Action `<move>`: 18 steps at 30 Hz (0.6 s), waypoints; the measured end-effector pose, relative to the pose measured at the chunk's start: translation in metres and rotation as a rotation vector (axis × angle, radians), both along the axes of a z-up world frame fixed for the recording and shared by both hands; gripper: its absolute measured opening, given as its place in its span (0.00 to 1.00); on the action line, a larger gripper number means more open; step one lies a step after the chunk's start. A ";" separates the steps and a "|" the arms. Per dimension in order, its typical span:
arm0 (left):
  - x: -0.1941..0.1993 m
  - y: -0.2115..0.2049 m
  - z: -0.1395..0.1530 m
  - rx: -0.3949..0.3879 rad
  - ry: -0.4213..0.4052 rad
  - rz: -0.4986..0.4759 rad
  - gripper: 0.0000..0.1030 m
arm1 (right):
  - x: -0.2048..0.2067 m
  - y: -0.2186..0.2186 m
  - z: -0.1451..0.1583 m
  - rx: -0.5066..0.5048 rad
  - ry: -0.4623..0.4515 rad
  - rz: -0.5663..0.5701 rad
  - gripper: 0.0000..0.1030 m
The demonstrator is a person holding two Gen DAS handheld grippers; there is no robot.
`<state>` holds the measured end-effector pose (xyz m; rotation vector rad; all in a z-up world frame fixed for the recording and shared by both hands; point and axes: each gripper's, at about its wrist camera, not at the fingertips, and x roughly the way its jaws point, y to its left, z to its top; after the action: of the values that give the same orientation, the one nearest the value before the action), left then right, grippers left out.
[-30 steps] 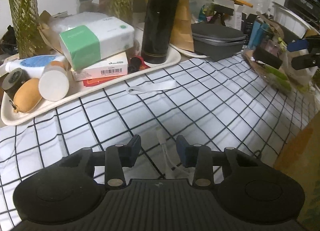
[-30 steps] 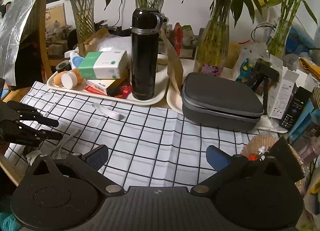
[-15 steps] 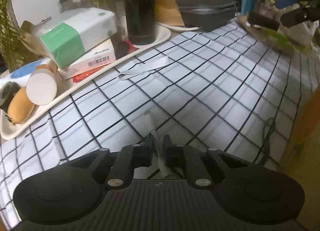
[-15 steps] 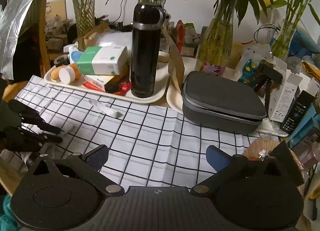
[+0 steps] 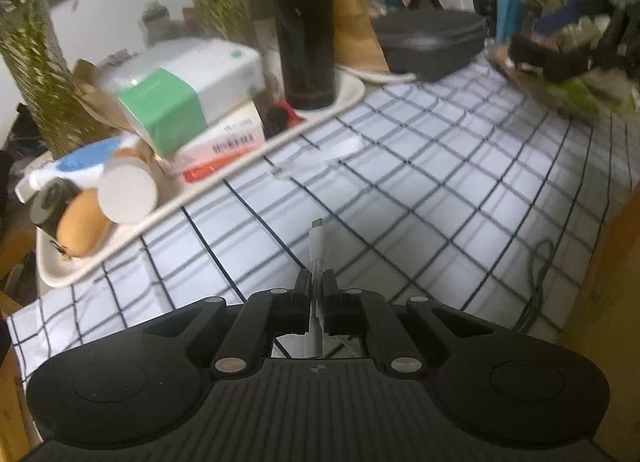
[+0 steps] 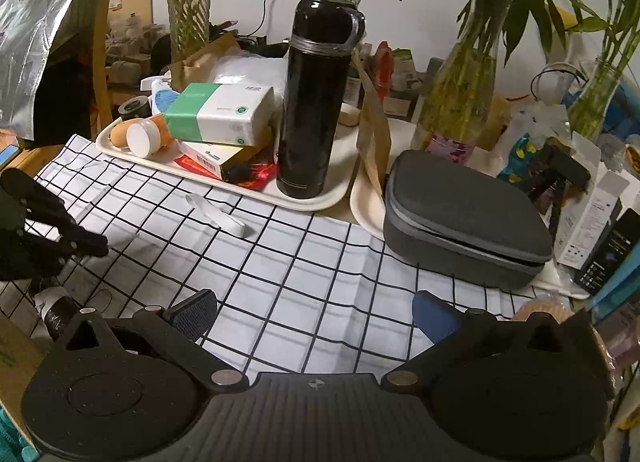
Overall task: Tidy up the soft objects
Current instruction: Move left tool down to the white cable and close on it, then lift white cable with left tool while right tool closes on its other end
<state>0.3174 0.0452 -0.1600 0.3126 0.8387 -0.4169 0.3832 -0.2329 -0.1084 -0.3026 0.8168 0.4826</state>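
My left gripper (image 5: pixel 316 282) is shut on a thin white charging cable (image 5: pixel 318 240). The cable's plug end sticks out forward past the fingertips, just above the black-and-white checked tablecloth (image 5: pixel 440 190); the rest of the cable runs back under the gripper, hidden. In the right wrist view the left gripper (image 6: pixel 60 230) appears as a dark shape at the far left edge. My right gripper (image 6: pixel 314 310) hovers open over the cloth with nothing between its blue pads. A flat white strip (image 6: pixel 218 212) lies on the cloth in front of the tray.
A cream tray (image 6: pixel 304 204) at the back holds a black thermos (image 6: pixel 316 102), a green-and-white tissue pack (image 6: pixel 220 112), boxes and small bottles. A grey zip case (image 6: pixel 460 218) sits on the right. Glass vases with plants line the rear, and clutter fills the right edge.
The left jaws closed from part open onto the white cable, and its plug end now stands clear of the cloth. The right gripper shifted slightly and stayed open.
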 end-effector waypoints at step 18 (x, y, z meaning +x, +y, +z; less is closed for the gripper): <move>-0.024 0.013 0.060 -0.094 -0.152 0.152 0.06 | 0.012 0.012 -0.009 0.083 0.026 0.178 1.00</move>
<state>0.2938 0.0577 -0.1001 0.1895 0.6862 -0.2862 0.3948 -0.2213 -0.1171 -0.2945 0.7966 0.6868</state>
